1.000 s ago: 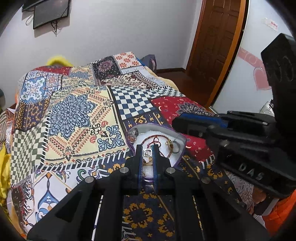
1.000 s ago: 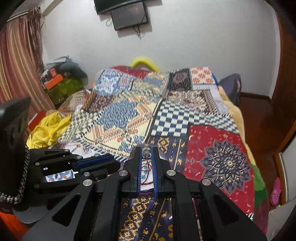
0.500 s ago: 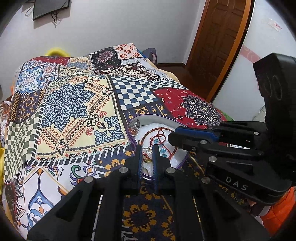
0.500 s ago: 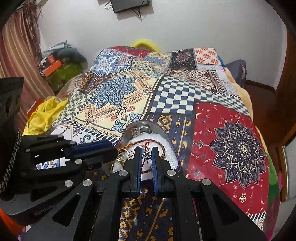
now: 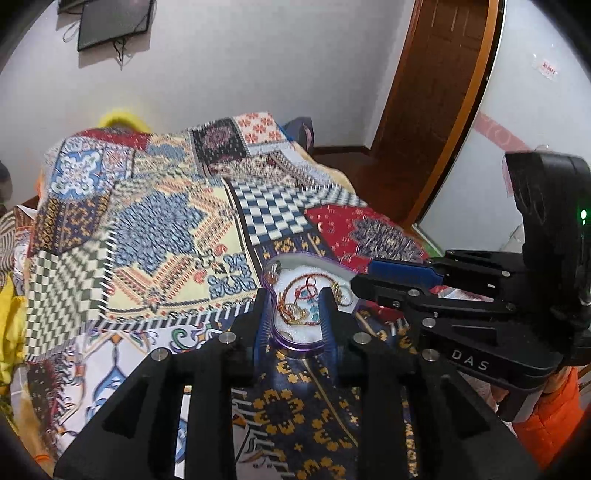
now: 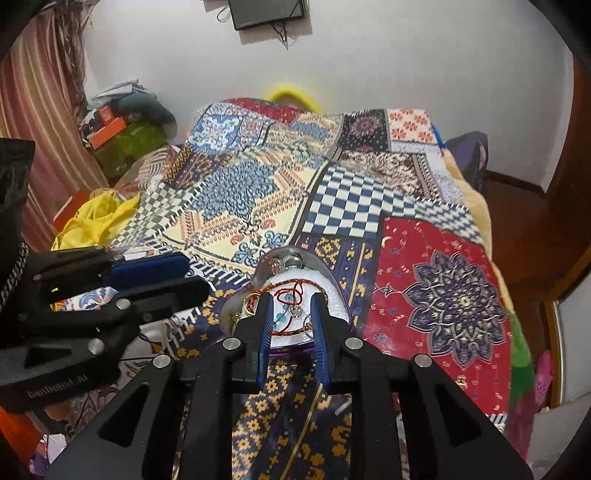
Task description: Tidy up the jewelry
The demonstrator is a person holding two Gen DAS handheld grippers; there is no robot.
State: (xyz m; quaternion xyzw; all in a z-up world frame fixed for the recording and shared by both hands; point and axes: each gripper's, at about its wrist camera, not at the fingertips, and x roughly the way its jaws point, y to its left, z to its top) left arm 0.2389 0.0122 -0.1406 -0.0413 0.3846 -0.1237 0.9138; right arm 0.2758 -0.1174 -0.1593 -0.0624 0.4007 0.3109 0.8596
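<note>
Both my left gripper [image 5: 295,314] and right gripper [image 6: 291,314] hover over the heart-shaped tray [image 5: 295,345] on the bed [image 6: 424,258], jaws opening narrowly with nothing held, so the jewelry [image 6: 291,306] stays inside.

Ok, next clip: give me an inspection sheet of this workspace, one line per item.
Surface: patchwork bedspread covering a bed.
Job's things: purple-rimmed heart-shaped tray, white lining, holding tangled red cord, turquoise beads, gold pieces.
Clutter: yellow cloth and boxes at the bed's far side.
Grippers: left gripper and right gripper both over the tray, jaws opening, nothing pinched.
Cables: loose wires under the wall screen.
Surroundings: white wall, wooden door, striped curtain.
</note>
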